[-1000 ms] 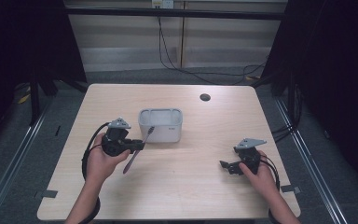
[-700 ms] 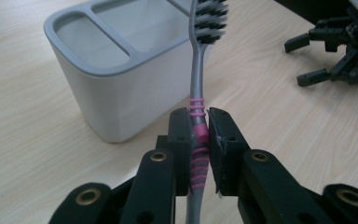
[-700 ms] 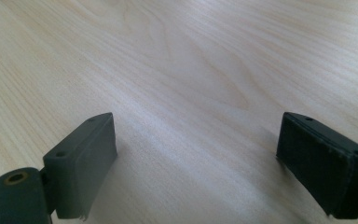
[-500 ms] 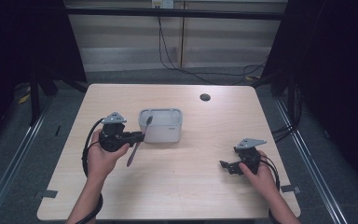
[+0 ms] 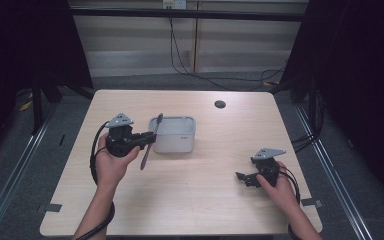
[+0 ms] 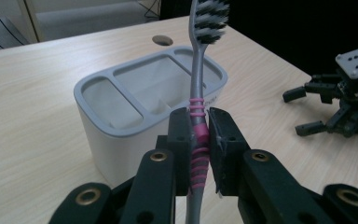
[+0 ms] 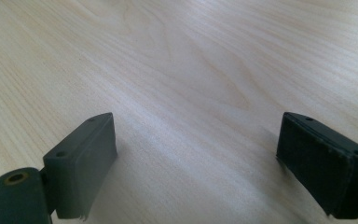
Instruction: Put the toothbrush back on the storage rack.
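Observation:
A grey toothbrush (image 6: 197,79) with pink ribs stands nearly upright between my left gripper's jaws, which are shut on its handle, bristles up. From above, the left gripper (image 5: 148,139) is held above the table just left of a white holder with a grey rim (image 5: 180,143). The toothbrush (image 5: 144,160) slants there, its head at the holder's left rim. The holder (image 6: 102,144) has several compartments, which look empty. My right gripper (image 5: 242,179) rests low at the table's right, open, with bare wood between its jaws (image 7: 196,158). It also shows as the far right gripper (image 6: 304,111).
The light wooden table (image 5: 205,210) has a dark round cable hole (image 5: 220,104) behind the holder. Black cables trail from both grippers. Dark frames and floor rails stand on both sides of the table.
My left gripper has risen a little and moved toward the holder. The toothbrush's head has swung up to the holder's left rim. The right gripper has stayed still.

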